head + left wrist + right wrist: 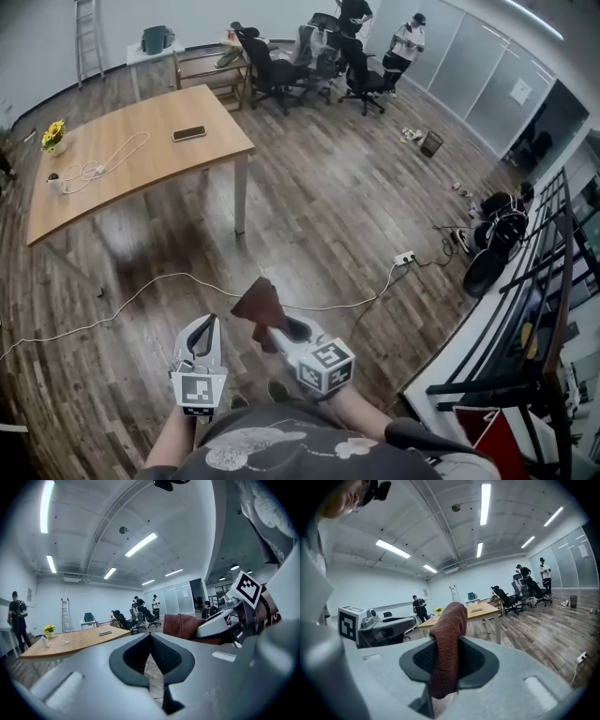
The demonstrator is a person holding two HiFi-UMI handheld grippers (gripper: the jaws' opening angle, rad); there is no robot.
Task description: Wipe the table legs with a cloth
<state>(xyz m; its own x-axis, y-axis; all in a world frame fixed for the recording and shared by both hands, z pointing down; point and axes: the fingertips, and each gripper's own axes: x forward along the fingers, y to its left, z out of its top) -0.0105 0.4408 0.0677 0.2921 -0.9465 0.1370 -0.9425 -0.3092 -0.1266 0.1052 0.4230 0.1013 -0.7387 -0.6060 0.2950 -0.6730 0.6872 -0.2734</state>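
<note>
A person stands on a wood-plank floor in a large office, looking down at a gripper held in each hand. The left gripper is low in the head view, its two jaws pressed together with nothing between them; its own view shows the dark pads meeting in a thin line. Just beside it, the right gripper pinches a reddish-brown cloth. The cloth rises upright between the jaws, and its top folds over above them.

Well apart from both grippers stands a long wooden bench with white legs; the nearest bench leg is bare and nothing touches it. On the bench lie a dark phone and a looped white cord, with a small pot of yellow flowers at the far end. Beside the cord is a small white object, possibly a cup.

A white cable trails across the floor between the bench and the person, ending at a power strip. Black office chairs and two standing people are at the back, near a glass wall.
</note>
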